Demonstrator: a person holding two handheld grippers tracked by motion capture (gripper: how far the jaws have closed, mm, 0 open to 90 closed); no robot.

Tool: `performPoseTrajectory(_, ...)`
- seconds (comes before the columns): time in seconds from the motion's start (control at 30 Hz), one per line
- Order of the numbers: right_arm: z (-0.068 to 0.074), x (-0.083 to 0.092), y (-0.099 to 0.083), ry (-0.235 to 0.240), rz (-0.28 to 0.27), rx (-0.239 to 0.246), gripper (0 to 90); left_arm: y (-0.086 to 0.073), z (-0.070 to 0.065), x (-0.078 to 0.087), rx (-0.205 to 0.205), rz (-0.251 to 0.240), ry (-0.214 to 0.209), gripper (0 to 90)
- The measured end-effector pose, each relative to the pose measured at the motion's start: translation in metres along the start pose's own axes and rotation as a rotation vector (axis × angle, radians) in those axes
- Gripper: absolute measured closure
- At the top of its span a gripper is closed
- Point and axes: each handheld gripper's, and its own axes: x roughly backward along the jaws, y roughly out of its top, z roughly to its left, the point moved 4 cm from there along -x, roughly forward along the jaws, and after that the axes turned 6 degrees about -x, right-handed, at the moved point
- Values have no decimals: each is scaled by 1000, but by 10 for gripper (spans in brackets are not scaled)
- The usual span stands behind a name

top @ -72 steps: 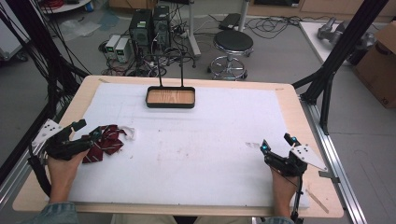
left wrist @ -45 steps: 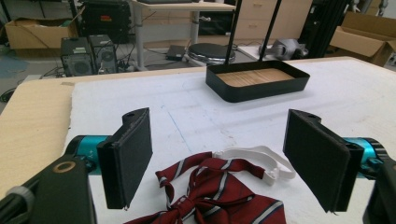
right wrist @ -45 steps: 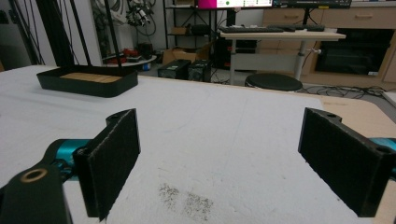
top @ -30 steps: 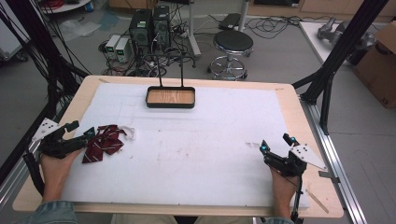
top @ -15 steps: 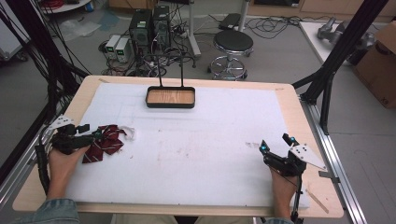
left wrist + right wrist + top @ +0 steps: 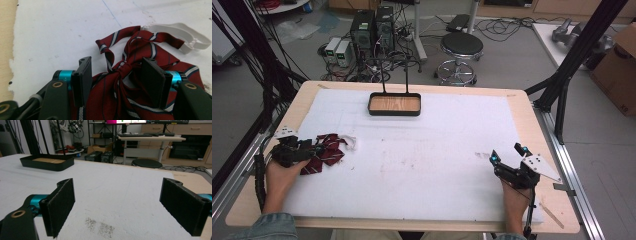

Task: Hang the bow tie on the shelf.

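Observation:
A dark red bow tie (image 6: 329, 151) with white and navy stripes lies at the left of the white mat (image 6: 422, 150), its white strap (image 6: 352, 142) at its far end. My left gripper (image 6: 316, 149) is open at the tie's left side. In the left gripper view the two jaws straddle the knot of the bow tie (image 6: 125, 65), with the tie's cloth under and between them, and the strap (image 6: 186, 33) lies beyond. My right gripper (image 6: 507, 153) rests open at the mat's right front, nothing between its jaws (image 6: 117, 205).
A black tray (image 6: 394, 113) with a wooden bottom and two upright rods stands at the mat's far middle, also the tray (image 6: 47, 165) in the right gripper view. Faint dark smudges (image 6: 100, 226) mark the mat near the right gripper. Frame posts flank the table.
My left gripper drew back a little to the left, then came forward again onto the bow tie. The tie and the right gripper have stayed put.

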Motion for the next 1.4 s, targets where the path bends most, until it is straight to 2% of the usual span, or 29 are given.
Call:
performPoseTrajectory(0.13, 0, 0, 0, -1, 2, 1, 119, -1, -1, -1, -13, 7, 1, 456)
performPoseTrajectory(0.17, 0, 0, 0, -1, 0, 3, 119, -1, -1, -1, -21, 11, 1, 497)
performPoseTrajectory(0.3, 0, 0, 0, -2, 1, 3, 119, -1, -2, -1, -36, 14, 11, 541)
performPoseTrajectory(0.33, 0, 0, 0, -2, 1, 1, 120, -1, -3, -1, -43, 13, 18, 583)
performPoseTrajectory(0.5, 0, 0, 0, -3, 2, 3, 119, -2, -5, -1, -69, 12, 20, 677)
performPoseTrajectory(0.67, -1, 0, 0, -3, 1, 3, 119, 0, -10, 0, -152, 15, 49, 723)
performPoseTrajectory(0.7, -1, 0, 0, -3, 2, 0, 119, 1, -12, 2, -186, 7, 62, 730)
performPoseTrajectory(0.73, -1, 0, 0, -2, 2, -1, 119, 3, -14, 3, -202, -2, 68, 732)
performPoseTrajectory(0.97, -1, 0, 0, -3, 3, -3, 119, 12, -22, 8, -244, -58, 62, 739)
performPoseTrajectory(1.07, -1, 0, 0, -3, 3, -2, 119, 17, -26, 12, -262, -97, 51, 740)
performPoseTrajectory(1.23, -1, -1, 0, -3, 2, -6, 119, 33, -37, 23, -289, -184, 21, 744)
performPoseTrajectory(1.3, -1, -1, 0, -2, 0, -4, 120, 35, -39, 24, -289, -191, 17, 743)
performPoseTrajectory(1.4, -2, 0, 0, -3, 0, -8, 119, 46, -48, 29, -310, -228, -1, 743)
